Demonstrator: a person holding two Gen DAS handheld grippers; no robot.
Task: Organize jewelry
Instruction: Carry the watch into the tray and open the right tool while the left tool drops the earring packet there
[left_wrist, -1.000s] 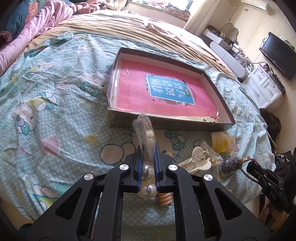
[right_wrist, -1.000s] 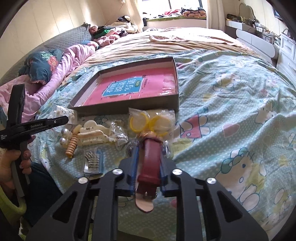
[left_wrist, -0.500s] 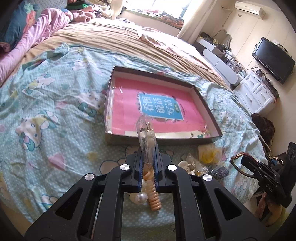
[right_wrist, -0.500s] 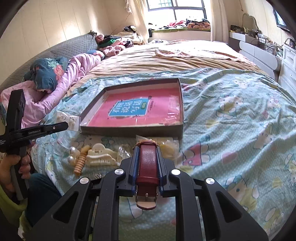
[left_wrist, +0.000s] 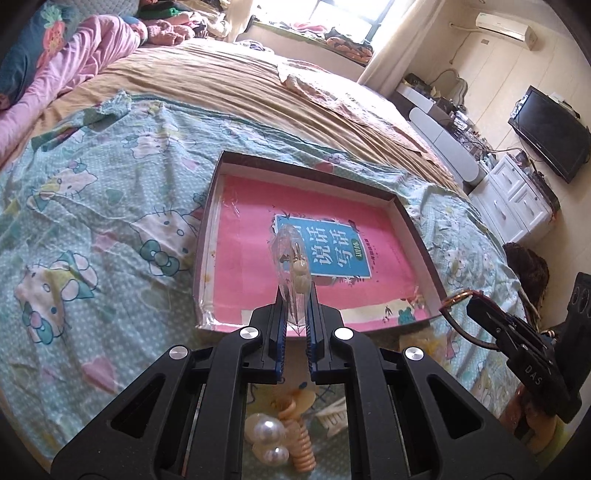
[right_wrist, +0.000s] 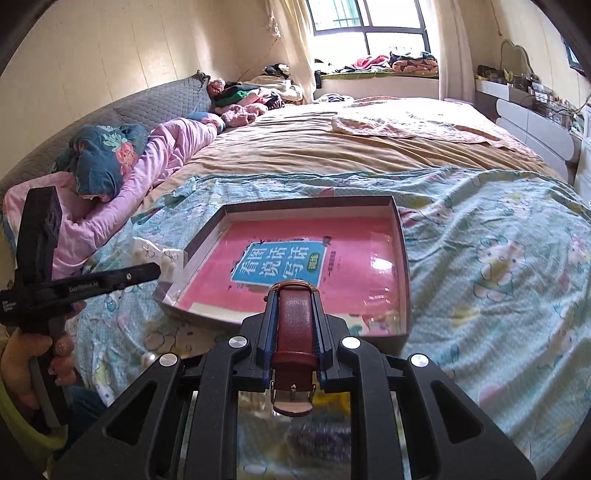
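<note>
- The left tongs (left_wrist: 294, 325) are closed tight on a clear bag (left_wrist: 290, 269), which stands up from between the pads; a pale bead piece shows inside it.
- The bag's top rises in front of the box (left_wrist: 207, 236), which lies on the bed (left_wrist: 92, 206) just ahead of the left tongs.
- The box is shallow and dark-walled, with a pink book (left_wrist: 251, 258) flat on its floor.
- Below the left tongs, on the bed, lie pearls (left_wrist: 267, 439) and an orange spiral clip (left_wrist: 301, 448), touching each other.
- A cream hair claw (left_wrist: 334, 417) sits just right of those.
- The right tongs (right_wrist: 294, 328) are clamped on a dark red watch strap (right_wrist: 293, 332), which runs lengthwise between the pads.
- The strap's buckle end (right_wrist: 291, 400) hangs out behind the right tongs; a gold rim shows at the far tip.
- The box (right_wrist: 404, 280) lies just ahead of the right tongs too, its near wall beneath their tips.
- In the right view, the left tongs' body shows far left, gripped by a hand (right_wrist: 27, 363).
- A small white packet (right_wrist: 157, 254) lies on the bed just left of the box.
- In the left view, the right tongs (left_wrist: 476, 306) show at the right, by the box's near right corner.
</note>
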